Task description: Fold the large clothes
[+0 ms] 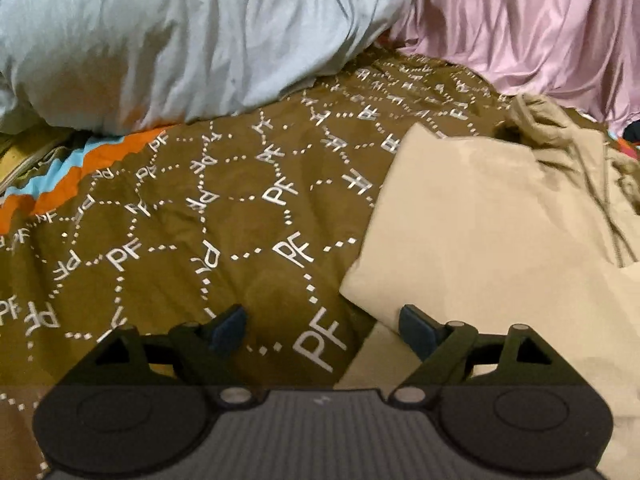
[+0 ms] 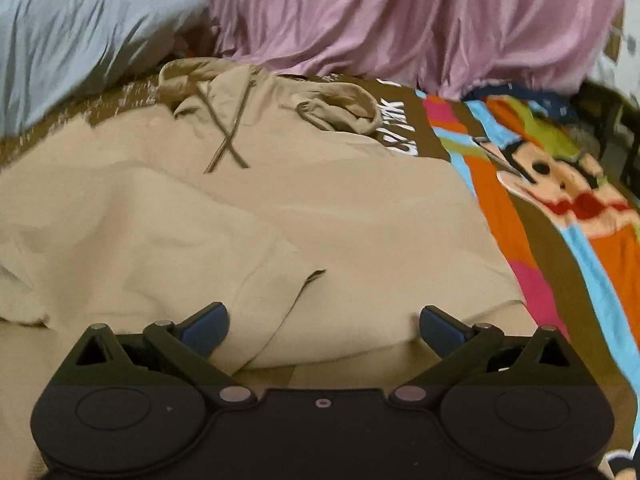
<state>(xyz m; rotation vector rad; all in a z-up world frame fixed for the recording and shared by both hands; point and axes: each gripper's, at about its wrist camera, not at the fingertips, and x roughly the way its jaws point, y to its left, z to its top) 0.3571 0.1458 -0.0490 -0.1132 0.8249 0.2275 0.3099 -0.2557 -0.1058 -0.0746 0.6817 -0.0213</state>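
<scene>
Beige hoodie (image 2: 280,208) is lying spread across the middle of the right wrist frame on the brown patterned bedspread (image 1: 200,208), hood toward the top. Right claw (image 2: 323,330) is spread wide over its lower edge, nothing pinched. Left claw (image 1: 322,326) is wide apart too, over the bedspread at the hoodie's left edge.

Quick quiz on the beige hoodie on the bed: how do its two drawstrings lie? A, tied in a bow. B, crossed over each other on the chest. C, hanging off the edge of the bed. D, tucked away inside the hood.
B: in the right wrist view the hoodie has its two drawstrings lying loose and crossing in an X on the chest.
</scene>
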